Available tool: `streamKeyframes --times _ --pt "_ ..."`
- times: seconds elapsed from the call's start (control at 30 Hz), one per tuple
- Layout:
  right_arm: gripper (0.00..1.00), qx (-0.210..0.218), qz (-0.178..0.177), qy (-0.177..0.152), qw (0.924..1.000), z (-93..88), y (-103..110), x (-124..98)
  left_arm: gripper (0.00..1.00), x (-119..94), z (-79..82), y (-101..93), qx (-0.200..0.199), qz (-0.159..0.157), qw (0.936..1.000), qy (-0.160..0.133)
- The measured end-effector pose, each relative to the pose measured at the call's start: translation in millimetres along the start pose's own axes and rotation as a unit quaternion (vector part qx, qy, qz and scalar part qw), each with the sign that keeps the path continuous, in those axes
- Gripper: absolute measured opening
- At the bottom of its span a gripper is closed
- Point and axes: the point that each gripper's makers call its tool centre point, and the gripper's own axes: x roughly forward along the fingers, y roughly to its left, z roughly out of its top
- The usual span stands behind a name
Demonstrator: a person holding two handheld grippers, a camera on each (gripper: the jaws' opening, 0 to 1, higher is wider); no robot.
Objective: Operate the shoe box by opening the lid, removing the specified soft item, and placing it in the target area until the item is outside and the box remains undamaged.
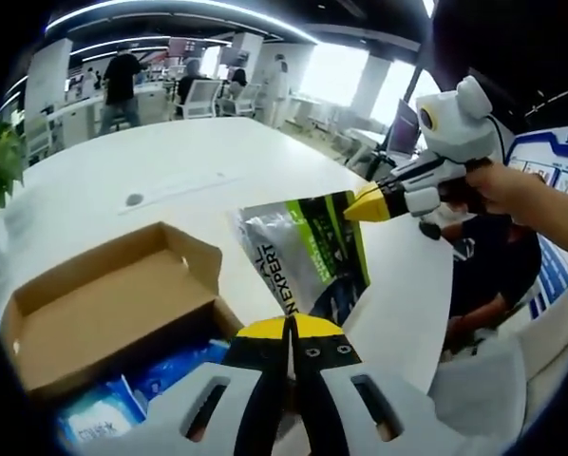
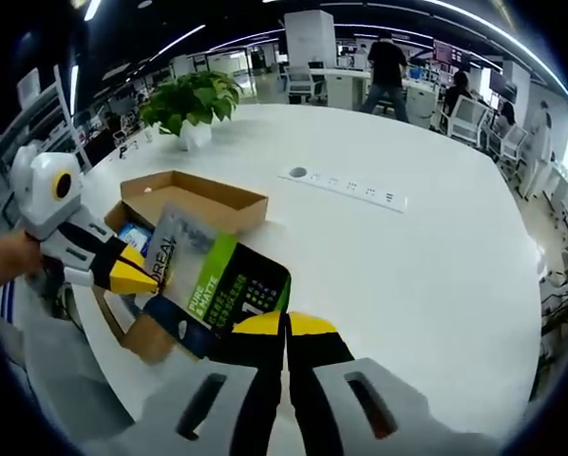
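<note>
Holding the glossy grey, green and black soft pouch (image 1: pixel 308 256) between them, we see both grippers clamped on it. The left gripper (image 1: pixel 290 326) and right gripper (image 2: pixel 285 323) keep it above the open brown cardboard shoe box (image 2: pixel 194 199) on the white surface (image 2: pixel 407 266).

The pouch (image 2: pixel 216 285) is silver, green and black with white lettering. The box (image 1: pixel 104 294) is plain brown cardboard, the worktop (image 2: pixel 379 256) white. Both grippers' fingers (image 1: pixel 265 330) are yellow-tipped.

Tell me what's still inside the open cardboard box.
The cardboard box holds blue-and-white soft packets at its near end. The left gripper and the lifted sachet that both grippers hold cover the rest of the inside.
</note>
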Motion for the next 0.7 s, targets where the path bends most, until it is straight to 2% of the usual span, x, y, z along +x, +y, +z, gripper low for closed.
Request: streamKeyframes --times 0.37,0.6,0.7 --pt "0.00 0.010 -0.007 0.012 0.9999 -8.0 -14.7 11.6 0.00 19.4 -0.4 3.9 0.012 0.001 0.9995 0.030" --pt "0.00 0.011 -0.010 0.017 0.9997 -11.4 -22.0 20.3 0.00 30.0 -3.1 6.3 0.033 0.003 0.9977 0.059" --pt "0.00 0.012 -0.012 0.018 0.9997 -12.5 -24.6 23.9 0.00 34.0 -4.7 7.8 0.055 0.009 0.9956 0.076"
